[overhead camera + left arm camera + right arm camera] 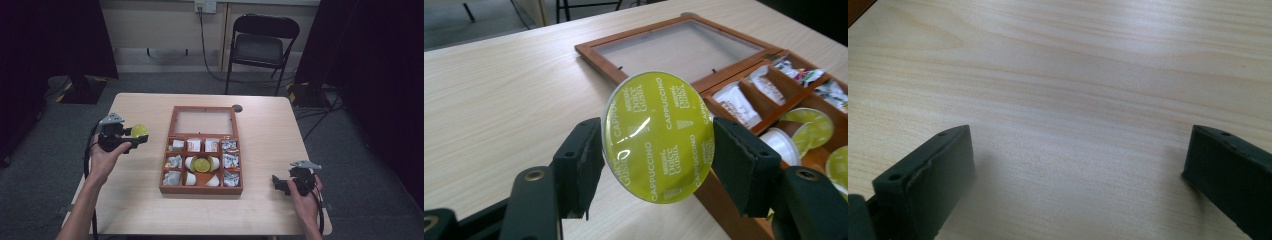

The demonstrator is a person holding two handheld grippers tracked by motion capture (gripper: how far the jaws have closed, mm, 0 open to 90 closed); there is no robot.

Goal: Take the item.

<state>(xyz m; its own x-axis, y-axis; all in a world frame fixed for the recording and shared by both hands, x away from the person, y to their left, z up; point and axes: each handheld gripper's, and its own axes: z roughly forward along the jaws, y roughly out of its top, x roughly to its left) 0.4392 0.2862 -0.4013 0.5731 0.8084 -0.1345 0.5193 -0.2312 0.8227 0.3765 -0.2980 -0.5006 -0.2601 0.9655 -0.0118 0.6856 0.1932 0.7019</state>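
Observation:
A yellow-green cappuccino coffee capsule (658, 136) is clamped between the two black jaws of my left gripper (659, 160), its foil lid facing the camera. In the high view that left gripper (131, 138) hovers over the table's left side with the capsule (139, 131) at its tip, left of the wooden box (200, 189). The box lies open, its glass lid (204, 121) folded back. Its compartments hold sachets and more capsules (202, 164). My right gripper (278, 183) rests low at the table's right front, jaws wide apart (1078, 170) over bare wood.
The light wooden table (270, 135) has free room on both sides of the box. A black folding chair (261, 45) stands behind the table, with cables on the floor. Dark curtains hang at both sides.

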